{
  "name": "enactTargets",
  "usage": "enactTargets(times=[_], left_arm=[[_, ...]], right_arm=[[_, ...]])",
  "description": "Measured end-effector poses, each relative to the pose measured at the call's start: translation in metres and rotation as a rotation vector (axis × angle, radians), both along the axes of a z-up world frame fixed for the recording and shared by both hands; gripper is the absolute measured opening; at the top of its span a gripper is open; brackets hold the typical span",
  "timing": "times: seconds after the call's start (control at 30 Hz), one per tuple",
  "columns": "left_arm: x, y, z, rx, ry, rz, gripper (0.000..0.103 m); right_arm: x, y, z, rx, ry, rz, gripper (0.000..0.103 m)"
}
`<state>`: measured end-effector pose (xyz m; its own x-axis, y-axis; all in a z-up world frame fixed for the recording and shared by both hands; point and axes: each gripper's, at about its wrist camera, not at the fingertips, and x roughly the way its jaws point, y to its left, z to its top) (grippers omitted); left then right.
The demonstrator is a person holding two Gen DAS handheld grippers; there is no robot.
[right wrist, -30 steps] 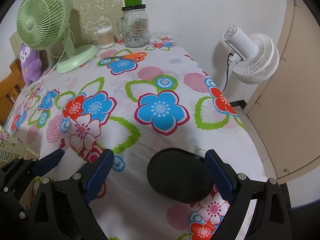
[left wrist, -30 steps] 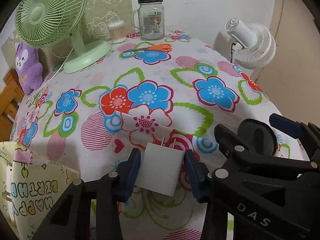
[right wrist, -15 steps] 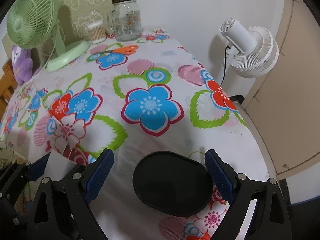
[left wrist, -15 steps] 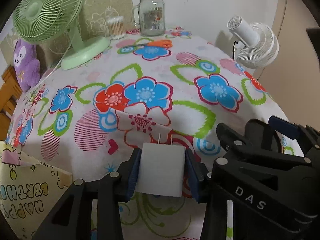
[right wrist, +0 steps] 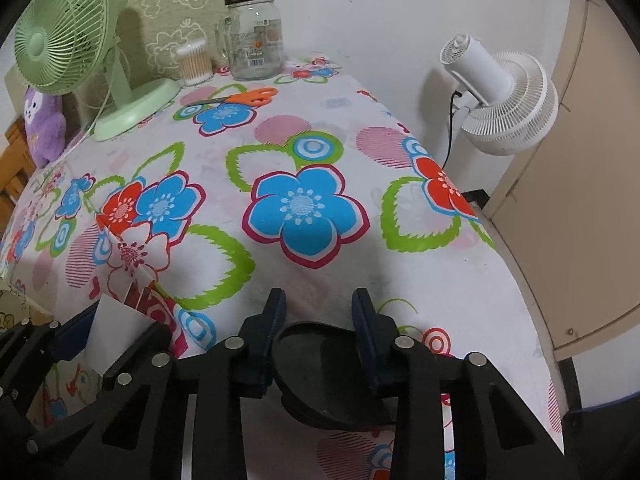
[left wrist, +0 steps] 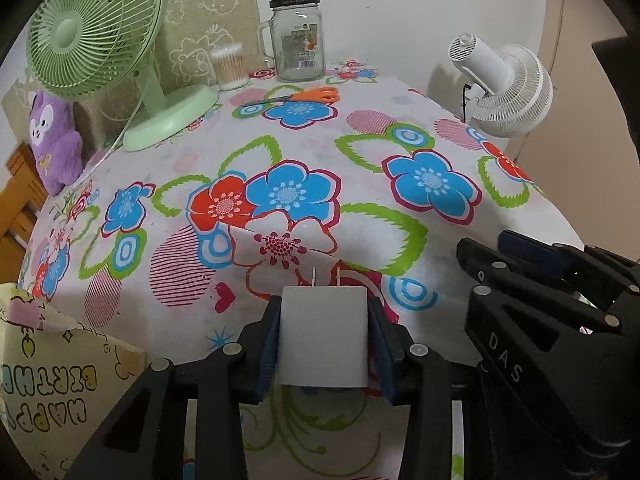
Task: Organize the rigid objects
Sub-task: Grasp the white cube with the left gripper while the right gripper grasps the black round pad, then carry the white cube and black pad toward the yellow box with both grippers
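Note:
My left gripper (left wrist: 323, 332) is shut on a white plug adapter (left wrist: 323, 336), prongs pointing forward, held over the near edge of the flowered table (left wrist: 360, 168). My right gripper (right wrist: 318, 332) is shut on a flat black oval object (right wrist: 320, 376) near the table's front right part. The right gripper's black frame (left wrist: 560, 320) also shows in the left wrist view, at the right. The adapter also shows in the right wrist view (right wrist: 116, 332), at lower left.
At the back stand a green desk fan (left wrist: 96, 40), a cotton-swab tub (left wrist: 229, 67), a glass jar with a green cup on top (left wrist: 296, 36) and orange scissors (left wrist: 304, 96). A white fan (left wrist: 504, 88) stands off the right edge. A birthday box (left wrist: 52, 380) is at lower left.
My right gripper has closed its fingers onto the black oval object, which lay between open fingers before. My left gripper keeps hold of the adapter and has drifted slightly.

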<state>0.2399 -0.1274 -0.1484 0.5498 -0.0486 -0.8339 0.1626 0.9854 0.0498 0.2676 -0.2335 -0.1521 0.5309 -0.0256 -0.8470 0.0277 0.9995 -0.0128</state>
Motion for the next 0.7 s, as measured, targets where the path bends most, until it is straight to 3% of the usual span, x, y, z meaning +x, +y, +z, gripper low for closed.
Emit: enactTargets(times=[0.07, 0.57, 0.6, 0.67, 0.7], left_arm=[[0.000, 0.000, 0.000, -0.003, 0.003, -0.004, 0.041], [-0.025, -0.004, 0.007, -0.061, 0.028, -0.062, 0.041], [-0.027, -0.004, 0.008, -0.062, 0.026, -0.061, 0.041], [-0.030, -0.005, 0.009, -0.064, 0.023, -0.067, 0.041], [-0.031, -0.005, 0.010, -0.063, 0.021, -0.065, 0.041]], right_arm=[[-0.001, 0.002, 0.002, -0.005, -0.004, 0.005, 0.026], [-0.024, 0.005, 0.009, -0.013, -0.005, 0.015, 0.024], [-0.025, 0.003, 0.009, -0.022, -0.006, 0.007, 0.026], [-0.027, 0.002, 0.009, -0.025, -0.003, 0.000, 0.057], [-0.029, 0.001, 0.010, -0.023, -0.009, -0.002, 0.065]])
